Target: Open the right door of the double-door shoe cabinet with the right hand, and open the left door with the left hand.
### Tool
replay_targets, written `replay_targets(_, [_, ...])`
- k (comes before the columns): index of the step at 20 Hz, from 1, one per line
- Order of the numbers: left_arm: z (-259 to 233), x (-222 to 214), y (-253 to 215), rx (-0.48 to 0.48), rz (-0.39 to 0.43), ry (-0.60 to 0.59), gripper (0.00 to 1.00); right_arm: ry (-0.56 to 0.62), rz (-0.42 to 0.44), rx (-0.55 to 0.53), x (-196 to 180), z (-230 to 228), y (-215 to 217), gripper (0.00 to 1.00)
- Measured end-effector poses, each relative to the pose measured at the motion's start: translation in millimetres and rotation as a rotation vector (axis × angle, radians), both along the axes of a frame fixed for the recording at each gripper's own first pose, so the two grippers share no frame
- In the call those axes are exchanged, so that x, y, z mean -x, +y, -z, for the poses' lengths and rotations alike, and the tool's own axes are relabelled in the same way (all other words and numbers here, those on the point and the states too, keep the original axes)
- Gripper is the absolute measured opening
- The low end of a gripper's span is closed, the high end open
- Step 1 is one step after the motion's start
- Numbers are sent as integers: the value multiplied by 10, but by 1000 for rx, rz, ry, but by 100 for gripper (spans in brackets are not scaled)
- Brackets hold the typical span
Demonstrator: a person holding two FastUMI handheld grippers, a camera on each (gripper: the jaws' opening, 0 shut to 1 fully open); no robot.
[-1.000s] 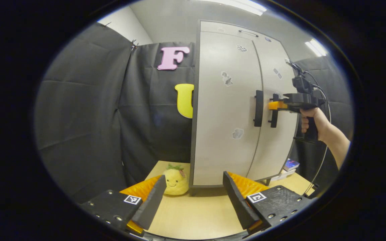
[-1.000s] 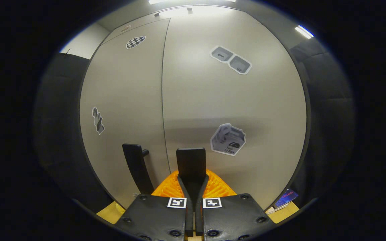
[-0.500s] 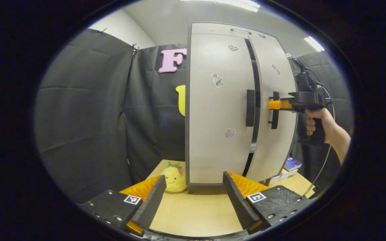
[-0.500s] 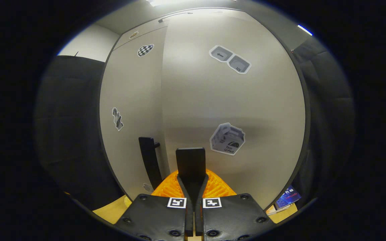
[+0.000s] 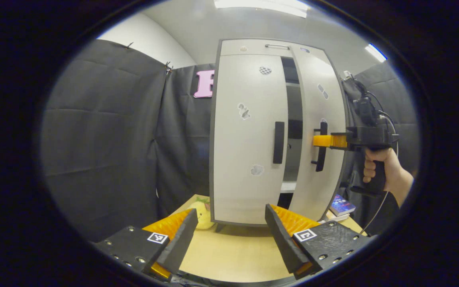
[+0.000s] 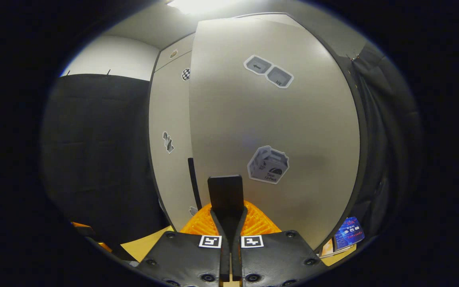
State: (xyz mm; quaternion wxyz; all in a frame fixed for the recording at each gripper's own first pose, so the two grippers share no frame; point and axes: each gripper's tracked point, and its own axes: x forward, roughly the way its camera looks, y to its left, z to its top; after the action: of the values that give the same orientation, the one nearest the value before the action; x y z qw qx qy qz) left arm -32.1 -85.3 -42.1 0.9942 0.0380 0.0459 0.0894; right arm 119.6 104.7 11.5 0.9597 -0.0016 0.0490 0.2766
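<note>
right door (image 5: 313,131) ajar, dark gap beside closed left door (image 5: 245,135)

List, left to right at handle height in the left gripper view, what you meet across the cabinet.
Left door → left door handle → dark gap into the cabinet → right door handle → right claw → hand holding it.

Matt smooth laminate cabinet doors (image 5: 249,135), light wood-look tabletop (image 5: 229,255), matt blk cloth wall (image 5: 102,131).

Right tool (image 6: 228,215) clamped on right door's (image 6: 285,119) handle (image 6: 225,193).
</note>
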Motion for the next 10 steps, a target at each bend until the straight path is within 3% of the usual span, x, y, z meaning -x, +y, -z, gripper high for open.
replay_targets(10, [65,359,-539,-20,-89,-13,100,1,-155,-16,269,-3,-196,4])
